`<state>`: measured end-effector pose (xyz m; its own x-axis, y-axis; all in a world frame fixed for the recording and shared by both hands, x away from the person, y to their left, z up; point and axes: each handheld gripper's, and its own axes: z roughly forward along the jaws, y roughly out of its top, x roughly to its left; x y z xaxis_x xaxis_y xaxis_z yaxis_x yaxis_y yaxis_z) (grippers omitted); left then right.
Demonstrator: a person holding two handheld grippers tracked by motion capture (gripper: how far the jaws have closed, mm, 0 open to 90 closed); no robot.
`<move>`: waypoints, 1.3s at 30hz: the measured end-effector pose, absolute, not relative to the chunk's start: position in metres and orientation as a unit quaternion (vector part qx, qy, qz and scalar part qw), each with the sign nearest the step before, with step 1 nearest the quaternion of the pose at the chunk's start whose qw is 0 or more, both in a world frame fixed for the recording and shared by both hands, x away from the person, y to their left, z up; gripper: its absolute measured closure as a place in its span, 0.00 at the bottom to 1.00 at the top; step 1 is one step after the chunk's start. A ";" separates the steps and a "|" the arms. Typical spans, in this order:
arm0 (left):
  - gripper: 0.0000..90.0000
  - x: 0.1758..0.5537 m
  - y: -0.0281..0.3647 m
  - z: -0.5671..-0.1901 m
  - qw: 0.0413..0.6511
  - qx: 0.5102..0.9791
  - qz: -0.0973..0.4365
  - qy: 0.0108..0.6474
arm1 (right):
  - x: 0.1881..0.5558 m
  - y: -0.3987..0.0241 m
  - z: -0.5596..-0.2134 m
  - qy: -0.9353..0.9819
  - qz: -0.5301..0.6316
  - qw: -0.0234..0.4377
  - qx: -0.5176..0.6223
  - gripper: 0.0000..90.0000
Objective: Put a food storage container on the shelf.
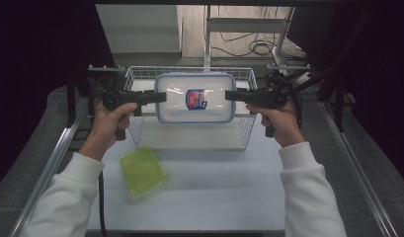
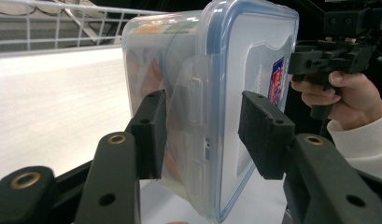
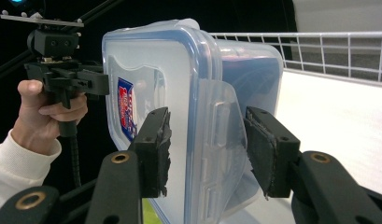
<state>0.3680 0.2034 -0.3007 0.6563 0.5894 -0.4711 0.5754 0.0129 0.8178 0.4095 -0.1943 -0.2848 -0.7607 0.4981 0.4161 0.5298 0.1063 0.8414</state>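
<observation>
I hold the clear rectangular plastic container with a blue-rimmed lid [image 1: 195,97] above the white wire basket [image 1: 243,131], 1 claw at each short end. My left gripper [image 2: 202,135] straddles a side latch, jaws apart; whether the pads press it, I cannot tell. My right gripper [image 3: 207,149] straddles the opposite latch the same way. Orange contents blur behind the wall. A green translucent lid [image 1: 142,170] lies on the table in front of the basket.
</observation>
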 end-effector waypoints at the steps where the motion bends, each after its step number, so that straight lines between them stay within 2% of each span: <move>1: 0.59 0.368 0.203 -0.301 0.578 0.703 0.006 0.415 | 0.409 -0.194 -0.285 -0.744 -0.572 0.014 -0.346 0.58; 9: 0.58 0.393 0.213 -0.296 0.571 0.705 0.003 0.421 | 0.433 -0.183 -0.280 -0.744 -0.568 0.014 -0.353 0.57; 16: 0.58 0.410 0.221 -0.309 0.566 0.701 -0.012 0.434 | 0.454 -0.172 -0.288 -0.750 -0.553 0.025 -0.363 0.57; 34: 0.56 0.433 0.217 -0.318 0.571 0.674 -0.036 0.467 | 0.474 -0.172 -0.295 -0.734 -0.533 0.047 -0.418 0.54; 37: 0.55 0.436 0.218 -0.320 0.572 0.669 -0.039 0.473 | 0.476 -0.171 -0.295 -0.730 -0.530 0.048 -0.428 0.53; 39: 0.48 0.440 0.216 -0.323 0.565 0.666 -0.035 0.486 | 0.478 -0.170 -0.295 -0.725 -0.526 0.044 -0.442 0.52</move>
<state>0.4403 0.2161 -0.3225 0.5260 0.6081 -0.5945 0.6862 0.1095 0.7191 0.4785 -0.1697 -0.2955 -0.6058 0.5949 0.5283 0.6870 0.0561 0.7245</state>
